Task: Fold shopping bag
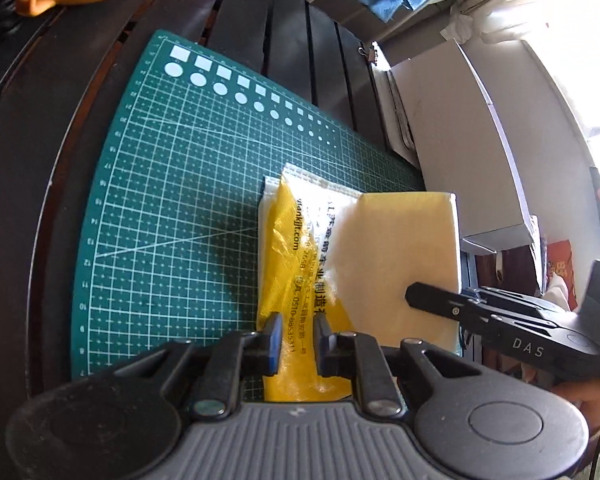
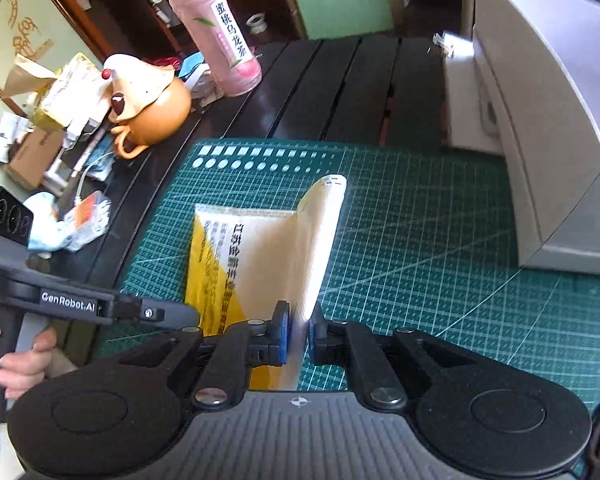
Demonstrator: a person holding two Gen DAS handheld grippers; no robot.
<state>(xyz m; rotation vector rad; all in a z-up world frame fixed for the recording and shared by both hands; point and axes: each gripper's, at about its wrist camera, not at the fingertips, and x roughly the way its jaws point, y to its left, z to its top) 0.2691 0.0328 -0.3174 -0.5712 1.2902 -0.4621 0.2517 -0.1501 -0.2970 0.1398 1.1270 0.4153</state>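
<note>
— Two claws, both mine. Which do you want first?

— The right one. Where is the bag against it?

— My right claw [image 2: 298, 336] is closed on the shopping bag [image 2: 256, 264]: its pads pinch a pale flap that stands up off the rest and runs away from me toward the far end. The remainder of the bag lies flat on the green cutting mat [image 2: 420, 240], to the left of that raised flap, with black print and a yellow wedge showing.

— And the left?

— My left claw [image 1: 298, 344] sits over the near edge of the same shopping bag [image 1: 300, 264]. Its pads are a little apart, one on either side of the yellow part, and I cannot tell whether they touch the plastic. From this side the lifted flap shows as a pale sheet on the right, with the right claw's [image 1: 410, 296] black tip lying across it.

— Where does the bag sit on the mat?

— Toward the right half of the cutting mat [image 1: 160, 200], in the left wrist view. The mat lies on a dark slatted tabletop [image 2: 340, 92].

— Anything else around?

— At the far left, an orange teapot [image 2: 156, 108] and a pink drink bottle [image 2: 220, 32]; on the right, a pale grey box [image 2: 540, 140] at the mat's edge.
</note>
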